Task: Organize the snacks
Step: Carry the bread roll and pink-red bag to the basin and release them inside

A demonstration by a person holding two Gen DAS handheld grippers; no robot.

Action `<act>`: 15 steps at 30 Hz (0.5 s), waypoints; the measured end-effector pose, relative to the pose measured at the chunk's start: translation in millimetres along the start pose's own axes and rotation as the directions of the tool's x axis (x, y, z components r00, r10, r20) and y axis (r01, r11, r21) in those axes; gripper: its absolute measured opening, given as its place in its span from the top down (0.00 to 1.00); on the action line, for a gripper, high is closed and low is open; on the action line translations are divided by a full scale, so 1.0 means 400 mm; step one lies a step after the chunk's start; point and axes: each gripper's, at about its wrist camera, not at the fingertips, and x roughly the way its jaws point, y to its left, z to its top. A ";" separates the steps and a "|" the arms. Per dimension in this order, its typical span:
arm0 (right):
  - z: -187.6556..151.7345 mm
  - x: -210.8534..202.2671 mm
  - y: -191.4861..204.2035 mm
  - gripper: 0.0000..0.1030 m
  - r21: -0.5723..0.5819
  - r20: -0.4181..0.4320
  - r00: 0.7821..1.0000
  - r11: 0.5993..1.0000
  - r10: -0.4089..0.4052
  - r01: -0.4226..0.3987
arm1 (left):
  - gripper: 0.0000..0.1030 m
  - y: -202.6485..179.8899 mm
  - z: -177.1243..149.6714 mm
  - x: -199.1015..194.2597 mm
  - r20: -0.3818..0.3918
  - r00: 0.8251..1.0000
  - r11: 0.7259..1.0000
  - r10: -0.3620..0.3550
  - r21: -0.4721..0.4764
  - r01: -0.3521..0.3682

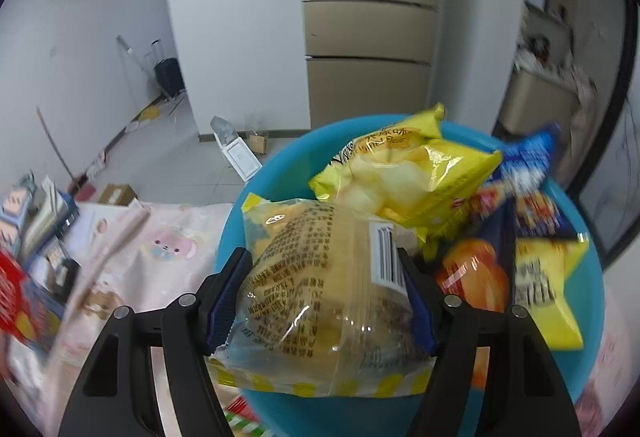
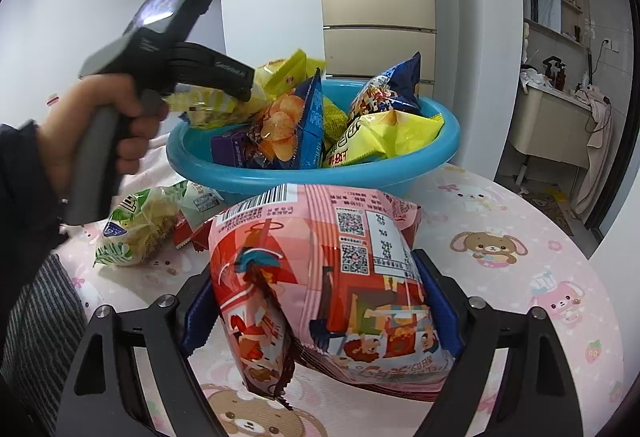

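My left gripper is shut on a clear bread packet with yellow trim and holds it over the near rim of the blue basin. The basin holds several snack bags, among them a yellow bag. In the right wrist view the left gripper shows above the basin's left side with that packet. My right gripper is shut on a pink snack bag just above the table, in front of the basin.
A green snack bag and small red packets lie on the pink bear-print tablecloth left of the basin. Books and a red box crowd the table's left side. A fridge stands behind.
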 end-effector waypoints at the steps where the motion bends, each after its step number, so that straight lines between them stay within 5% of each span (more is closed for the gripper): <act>1: -0.001 0.000 0.000 0.17 0.000 0.000 1.000 1.000 0.002 -0.002 | 0.30 0.008 -0.005 0.012 -0.007 1.000 1.000 -0.009 -0.022 0.009; 11: -0.002 -0.013 -0.016 0.17 0.027 0.041 0.999 1.000 0.015 -0.016 | 0.30 -0.008 -0.079 0.004 0.112 0.990 0.989 -0.087 0.127 0.073; 13: -0.001 -0.022 -0.017 0.17 0.031 0.067 0.998 0.999 0.009 -0.011 | 0.30 0.006 -0.071 0.005 0.084 0.986 0.980 -0.141 0.151 0.127; 15: 0.002 -0.032 -0.022 0.17 0.042 0.094 0.996 0.999 0.008 -0.012 | 0.29 0.041 -0.053 -0.004 0.058 0.974 0.974 -0.219 0.078 0.214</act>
